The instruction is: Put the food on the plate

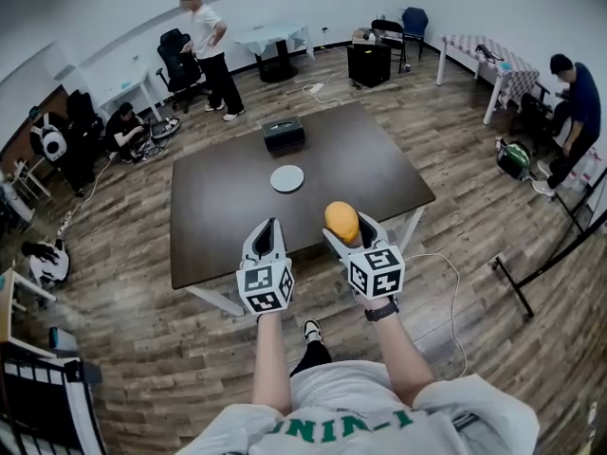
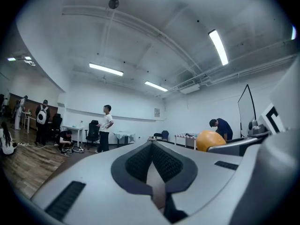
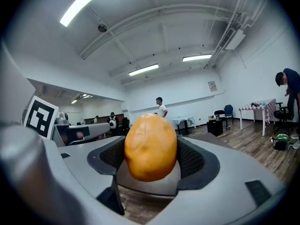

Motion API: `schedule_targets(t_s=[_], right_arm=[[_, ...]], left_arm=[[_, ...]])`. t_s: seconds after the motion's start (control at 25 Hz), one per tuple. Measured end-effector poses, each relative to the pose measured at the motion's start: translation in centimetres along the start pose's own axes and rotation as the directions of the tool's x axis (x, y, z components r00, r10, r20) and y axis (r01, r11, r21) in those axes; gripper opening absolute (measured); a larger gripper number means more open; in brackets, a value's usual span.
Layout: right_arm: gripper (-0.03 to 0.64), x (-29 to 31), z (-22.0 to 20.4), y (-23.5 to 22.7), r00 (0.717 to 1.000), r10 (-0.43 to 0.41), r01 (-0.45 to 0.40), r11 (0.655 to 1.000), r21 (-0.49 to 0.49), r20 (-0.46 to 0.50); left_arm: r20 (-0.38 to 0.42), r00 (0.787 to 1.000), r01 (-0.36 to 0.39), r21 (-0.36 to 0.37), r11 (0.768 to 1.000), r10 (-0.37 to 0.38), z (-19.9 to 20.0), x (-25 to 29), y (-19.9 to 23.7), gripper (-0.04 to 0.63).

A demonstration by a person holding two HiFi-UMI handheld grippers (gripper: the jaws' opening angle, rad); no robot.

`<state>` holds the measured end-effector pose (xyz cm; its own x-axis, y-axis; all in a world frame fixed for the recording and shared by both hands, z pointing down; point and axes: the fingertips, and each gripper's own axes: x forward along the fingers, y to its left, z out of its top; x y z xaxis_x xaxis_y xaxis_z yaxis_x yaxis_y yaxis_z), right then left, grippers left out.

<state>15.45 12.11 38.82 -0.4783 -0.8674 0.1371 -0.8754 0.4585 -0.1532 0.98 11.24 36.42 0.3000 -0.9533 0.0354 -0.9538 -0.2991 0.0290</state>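
An orange-yellow, rounded piece of food (image 1: 341, 221) is held between the pads of my right gripper (image 1: 344, 227), above the near edge of the dark brown table (image 1: 218, 226). In the right gripper view the food (image 3: 151, 146) fills the gap between both pads. A small white plate (image 1: 287, 178) lies near the table's middle, beyond both grippers, with nothing on it. My left gripper (image 1: 268, 227) hovers beside the right one, its jaws together and holding nothing. In the left gripper view the left gripper's pads (image 2: 140, 163) meet, and the food (image 2: 210, 140) shows at the right.
A black box (image 1: 284, 135) sits on the table's far side behind the plate. A person (image 1: 211, 50) stands beyond the table. Another person (image 1: 574, 112) bends near a small table at the right. Chairs and cables lie around on the wooden floor.
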Motion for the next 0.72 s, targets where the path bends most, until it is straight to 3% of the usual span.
schedule_targets(t_s=[0.32,0.72], right_arm=[[0.347,13.1,5.5,-1.9,0.999,-0.028,0.029,0.999,-0.015,0.046],[0.347,26.6,6.2,-1.8,1.0,-0.006,0.006,1.0,-0.007,0.028]], left_arm=[[0.068,0.997,0.022,-0.005,1.0,-0.022,4.1,11.0,8.9,0.011],[0.051,0.997,0.055,-0.014,0.998,-0.054,3.3,19.8,17.6,0.011]])
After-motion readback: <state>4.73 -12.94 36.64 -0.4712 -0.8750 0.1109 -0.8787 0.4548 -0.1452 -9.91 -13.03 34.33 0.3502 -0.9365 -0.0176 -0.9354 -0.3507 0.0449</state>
